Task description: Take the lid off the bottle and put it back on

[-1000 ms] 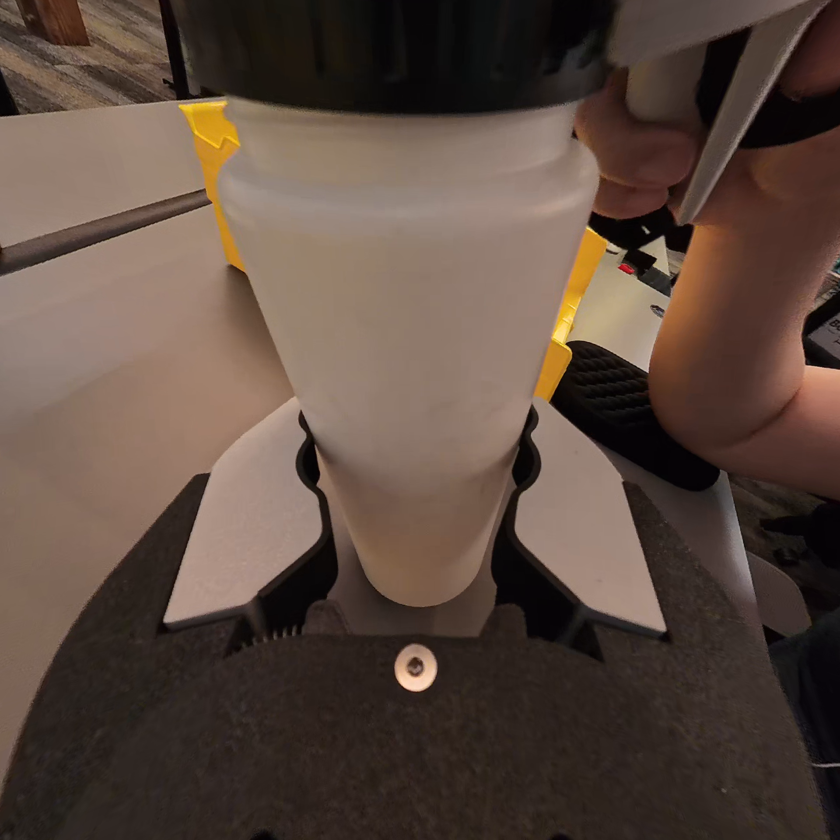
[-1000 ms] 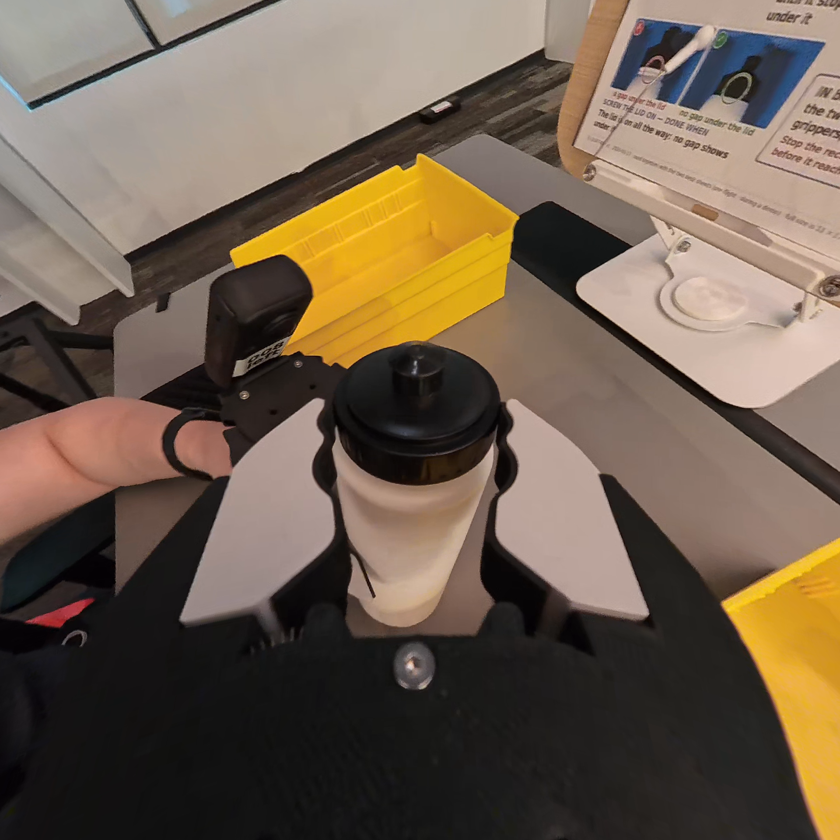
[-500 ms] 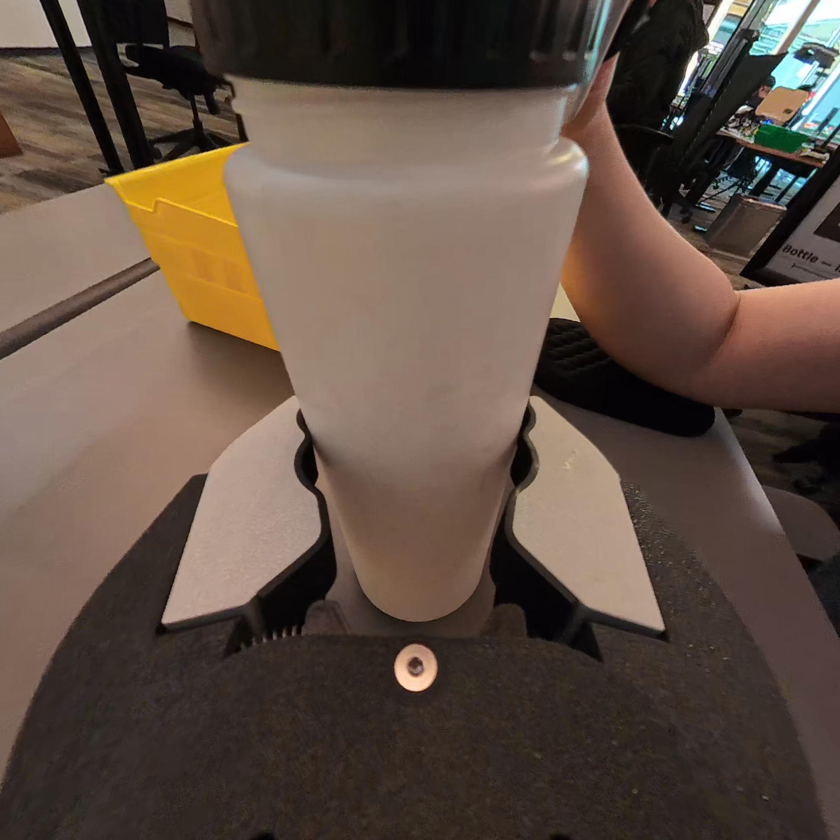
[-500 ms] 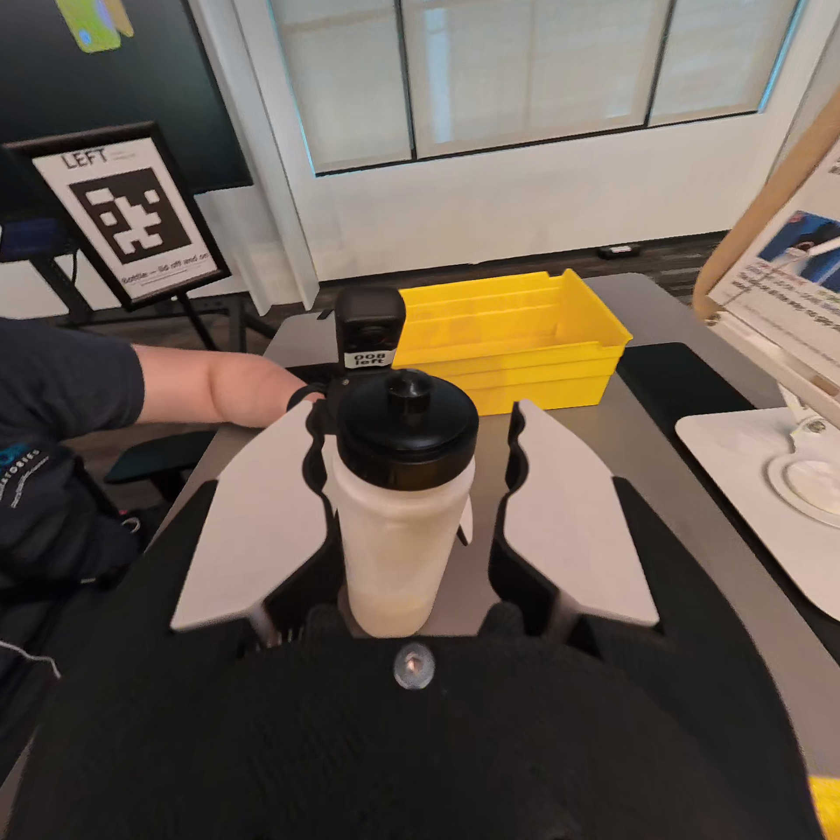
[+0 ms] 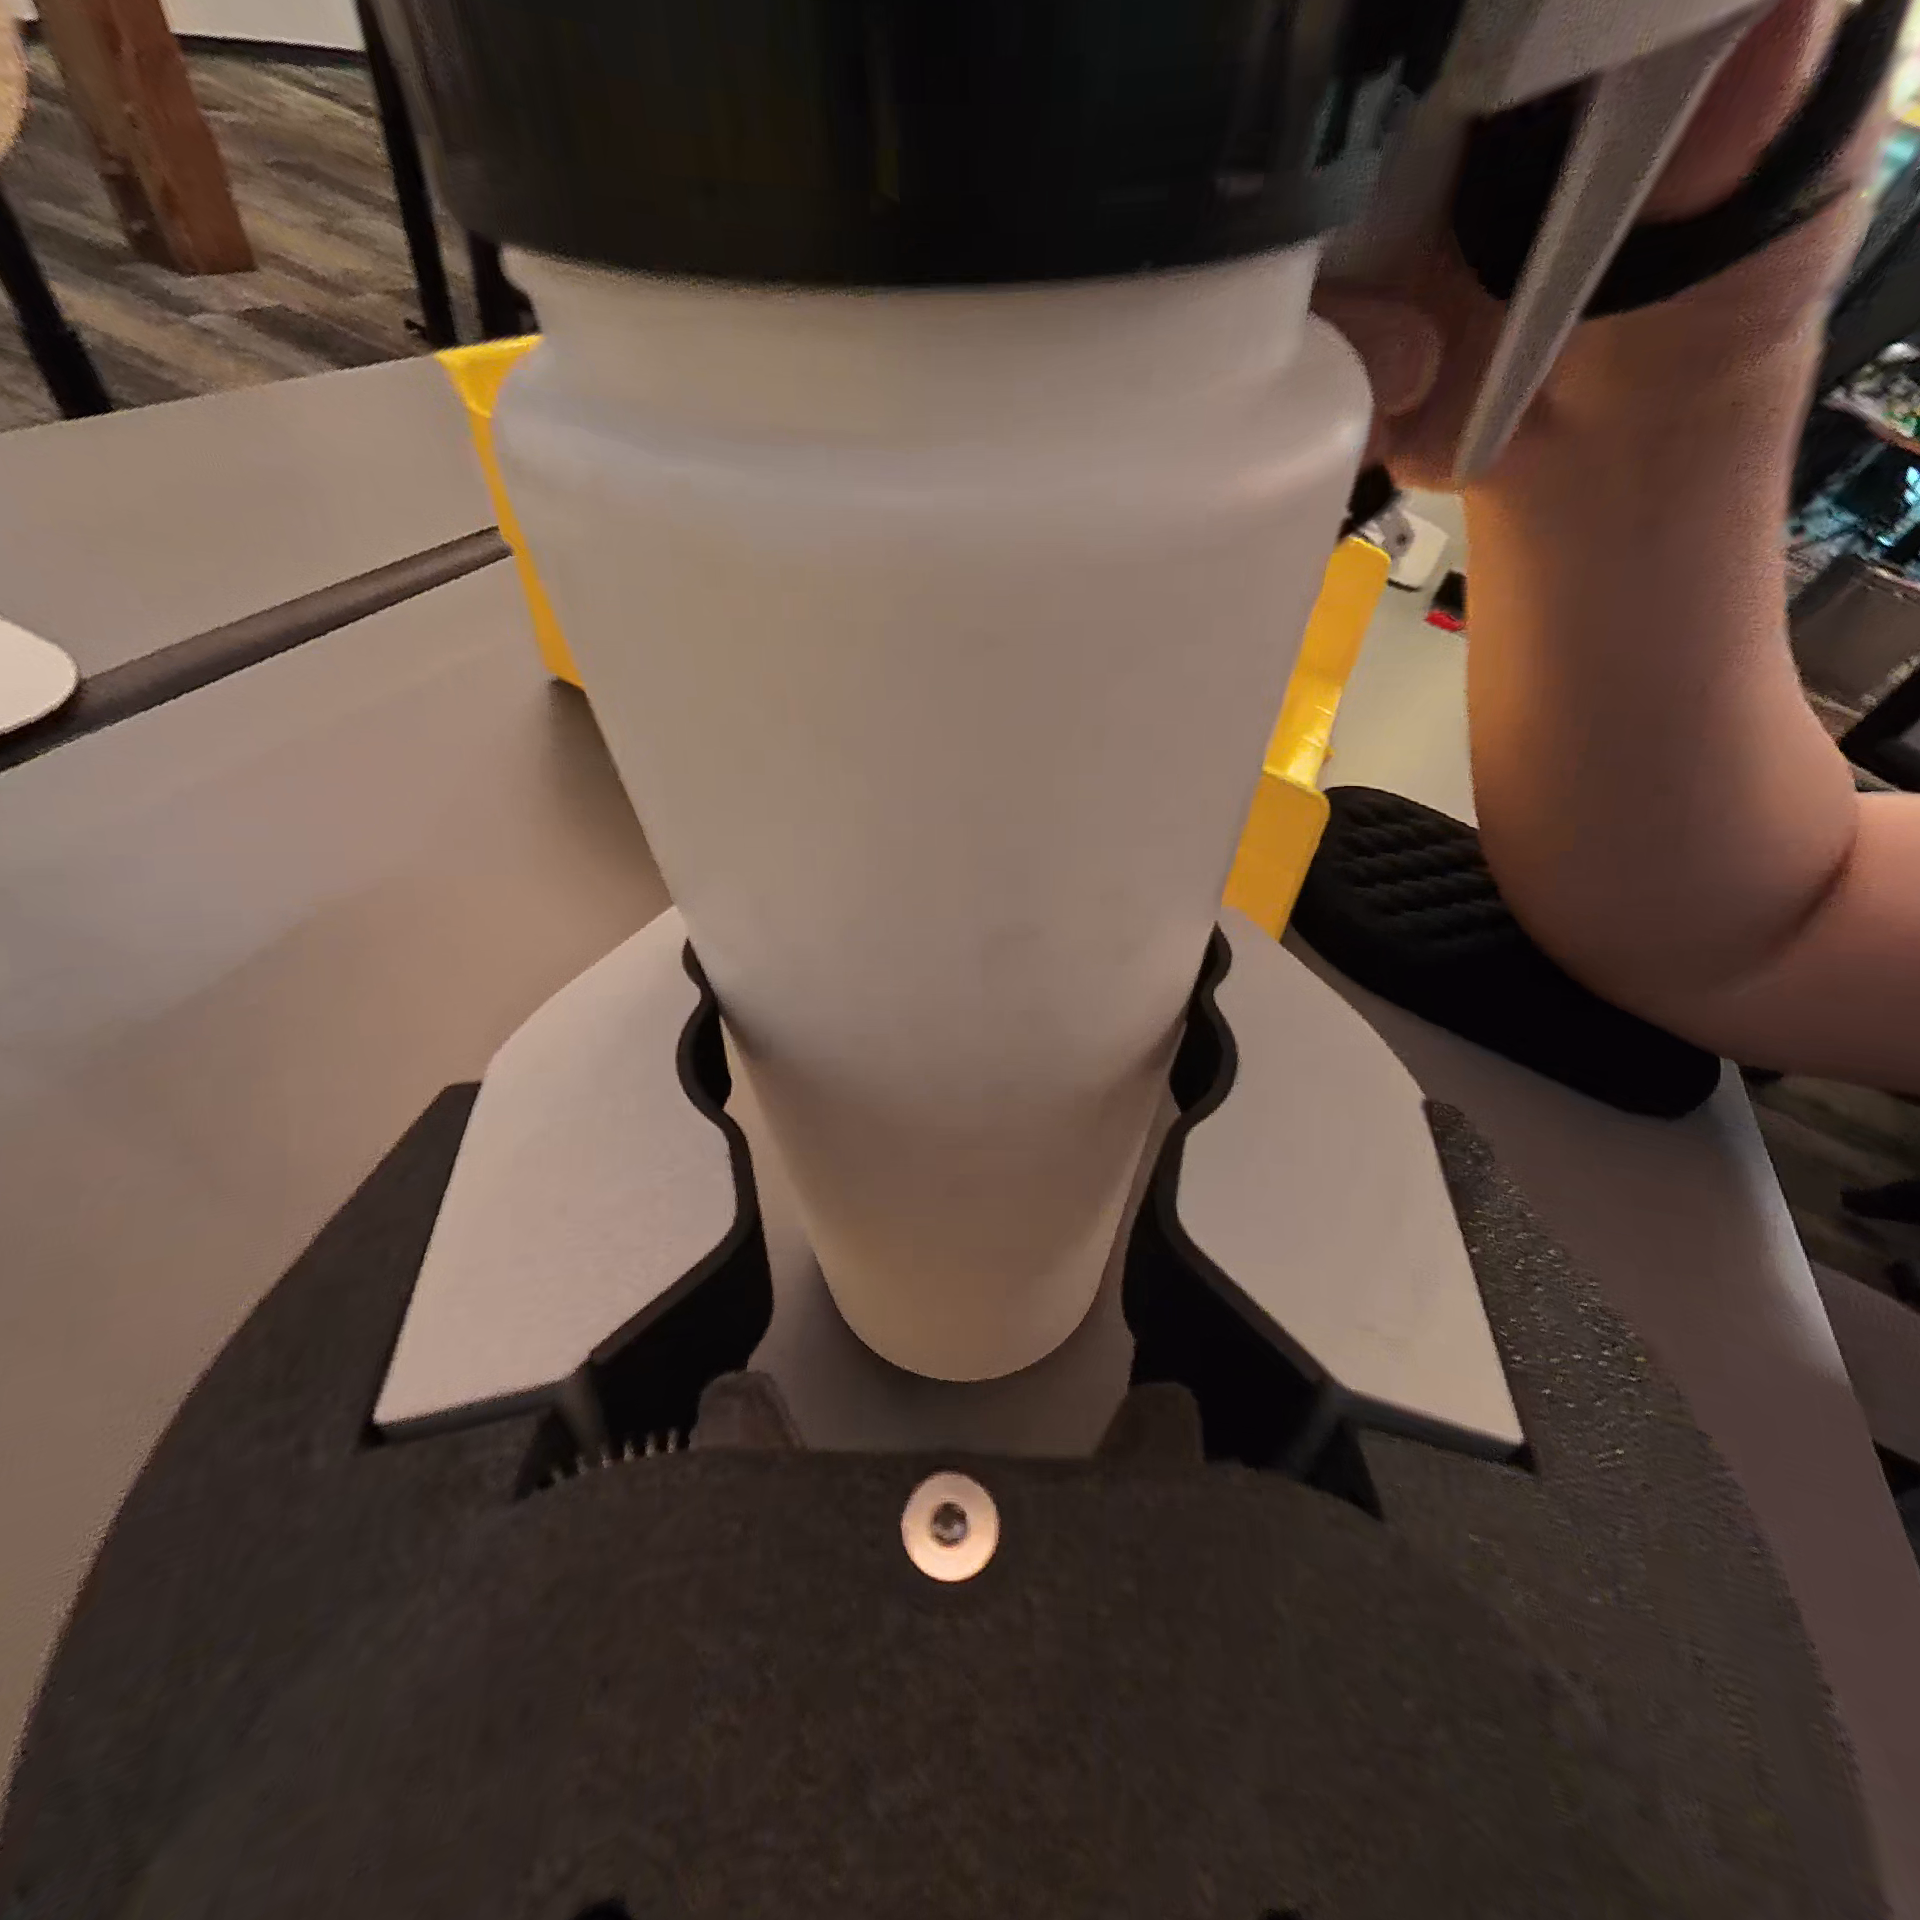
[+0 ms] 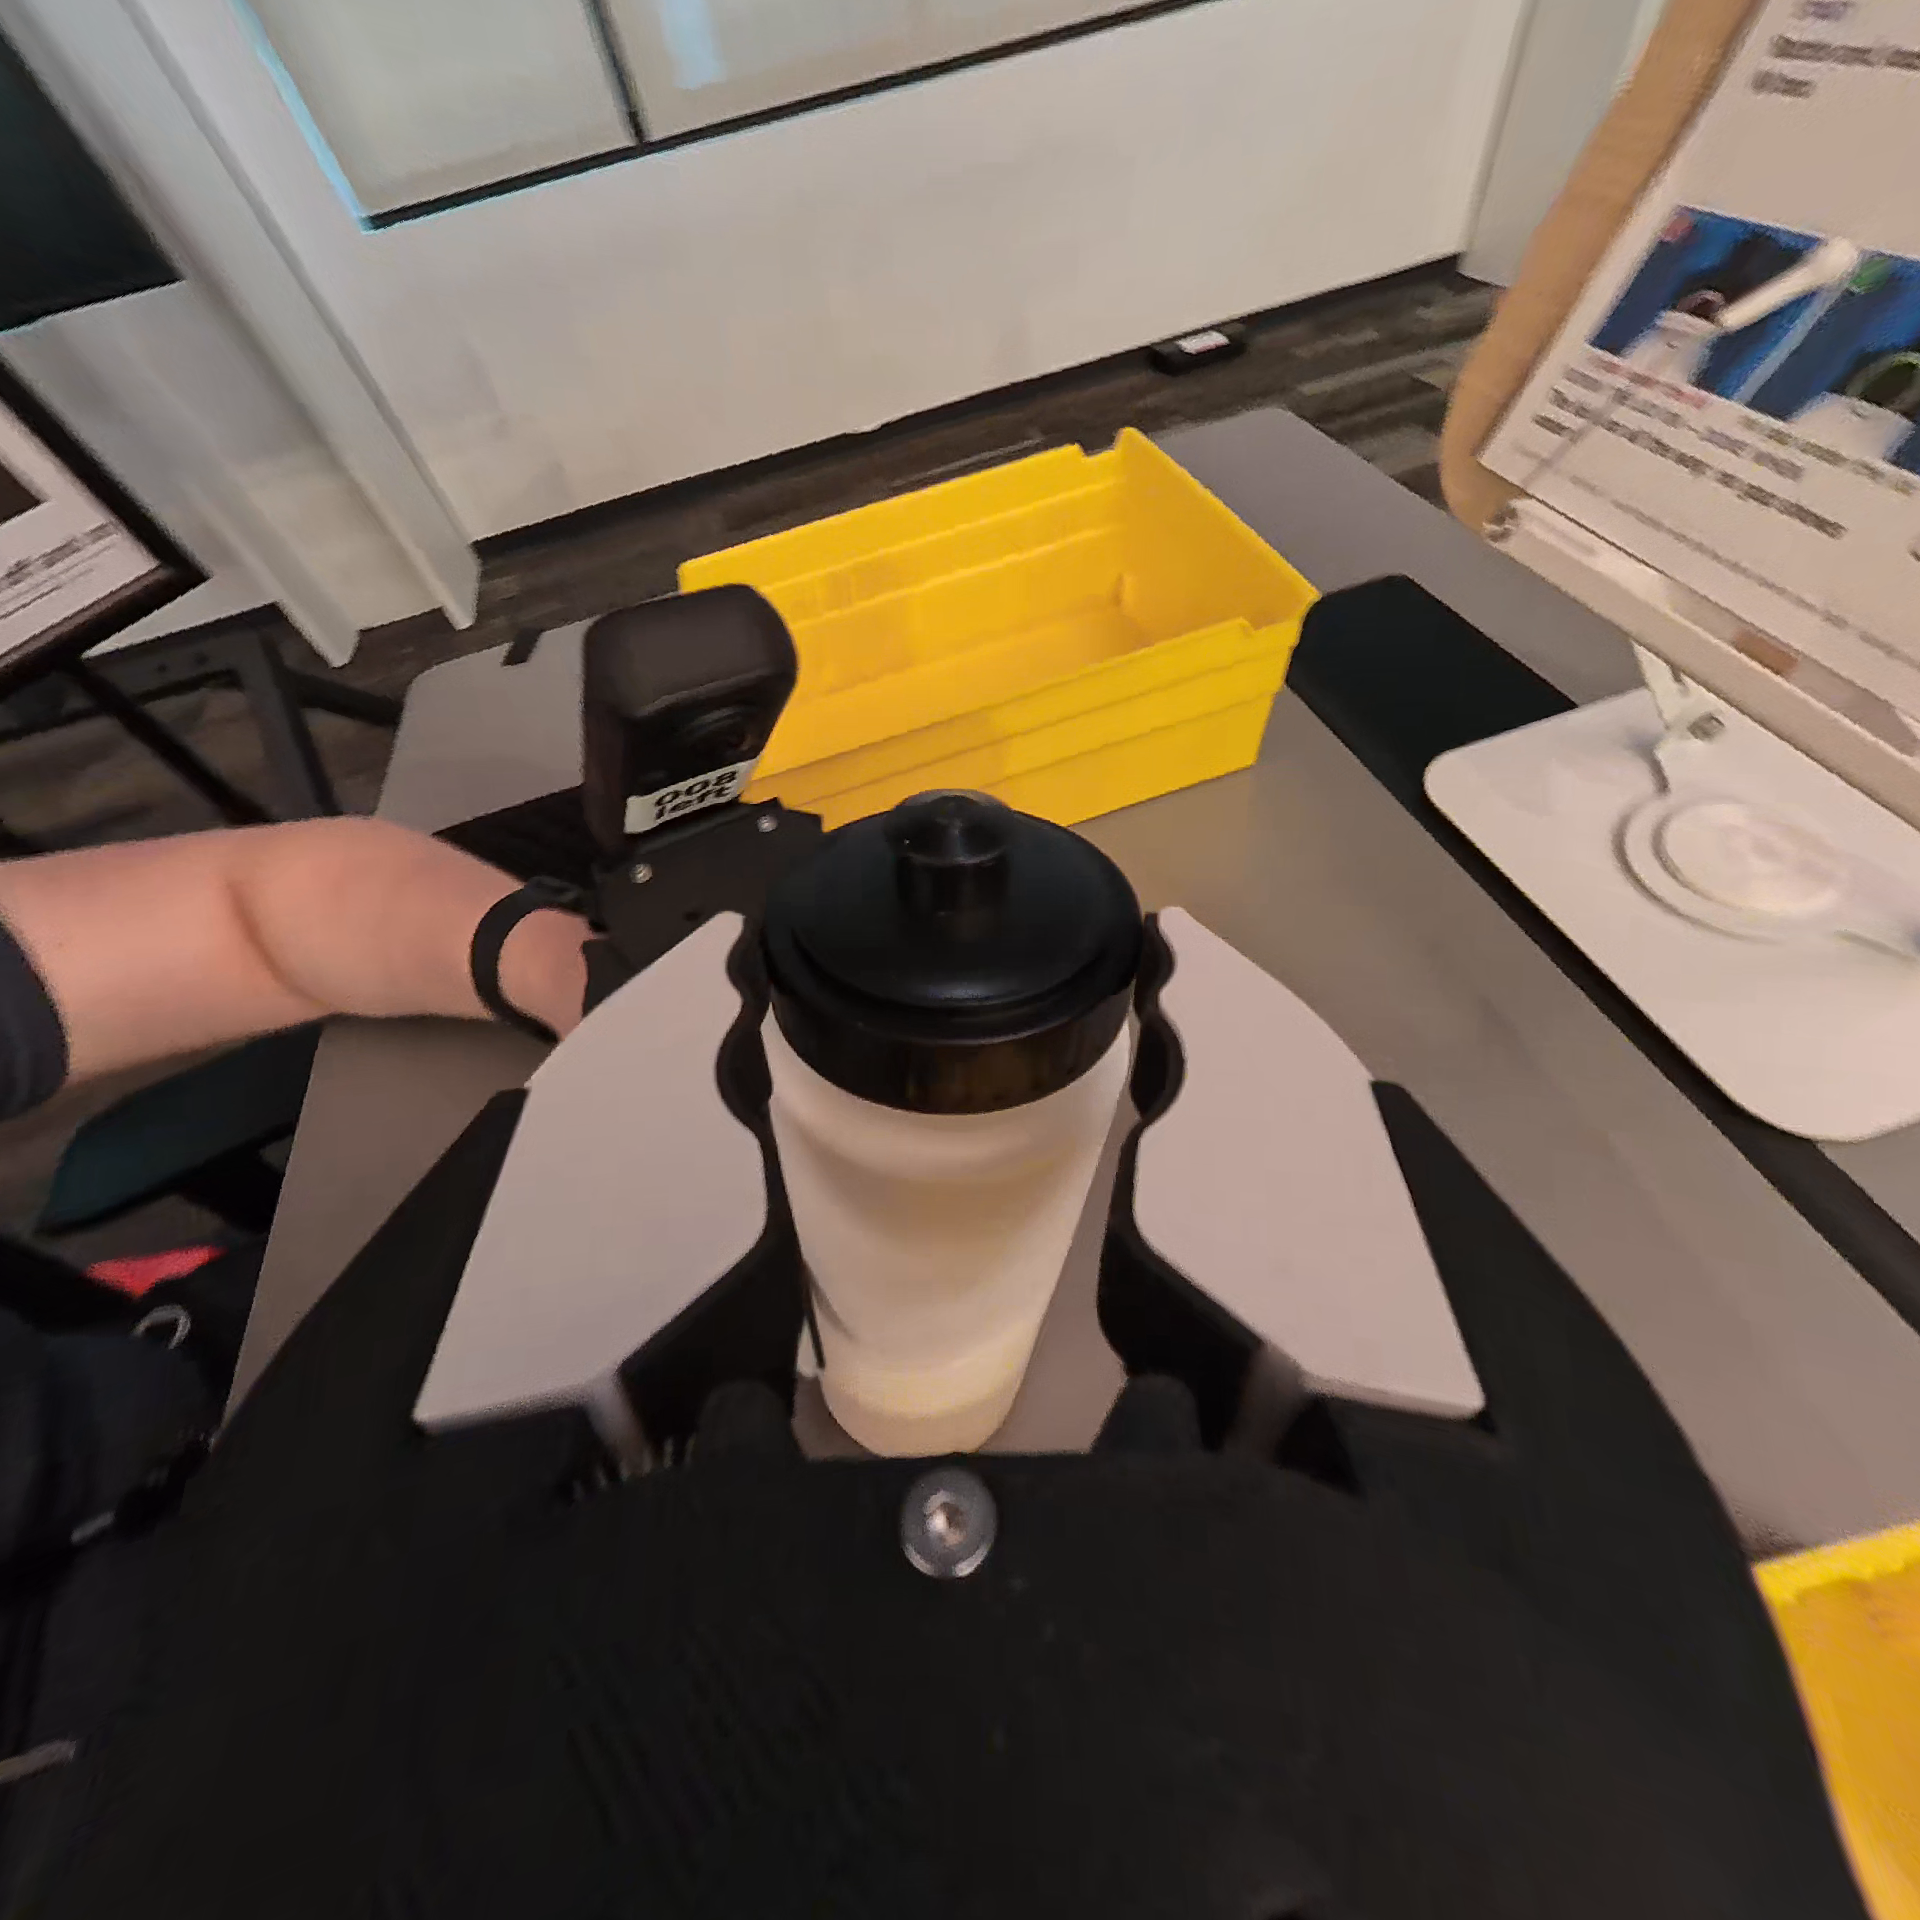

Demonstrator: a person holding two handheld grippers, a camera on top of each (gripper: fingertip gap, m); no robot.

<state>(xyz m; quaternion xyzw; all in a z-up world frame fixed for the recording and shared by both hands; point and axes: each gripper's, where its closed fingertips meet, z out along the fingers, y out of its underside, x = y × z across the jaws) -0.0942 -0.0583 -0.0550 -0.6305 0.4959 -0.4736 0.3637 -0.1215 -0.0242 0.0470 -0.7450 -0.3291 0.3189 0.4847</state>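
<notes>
A white translucent bottle [image 5: 935, 727] with a black screw lid [image 5: 894, 125] stands upright on the grey table [image 5: 260, 883]. My left gripper [image 5: 951, 1039] is shut on the bottle's lower body. In the right wrist view the bottle [image 6: 935, 1247] shows from above, with the lid [image 6: 951, 966] seated on its neck. My right gripper [image 6: 951, 997] is shut on the lid, its pads against the rim on both sides. One of the right gripper's grey fingers [image 5: 1558, 260] shows beside the lid in the left wrist view. The left gripper's camera [image 6: 686, 707] and the hand holding it show behind the bottle.
An empty yellow bin [image 6: 1039, 665] sits behind the bottle, also in the left wrist view [image 5: 1288, 748]. A black mat [image 6: 1403, 655] lies beside it. A white stand base [image 6: 1662, 883] with a picture board [image 6: 1714, 364] is at the right. Another yellow bin's corner [image 6: 1849, 1714] is near right.
Half a second ago my right gripper's jaws stood open around the lid; now they are closed on it again and the gripper has turned. The left gripper keeps holding the bottle.
</notes>
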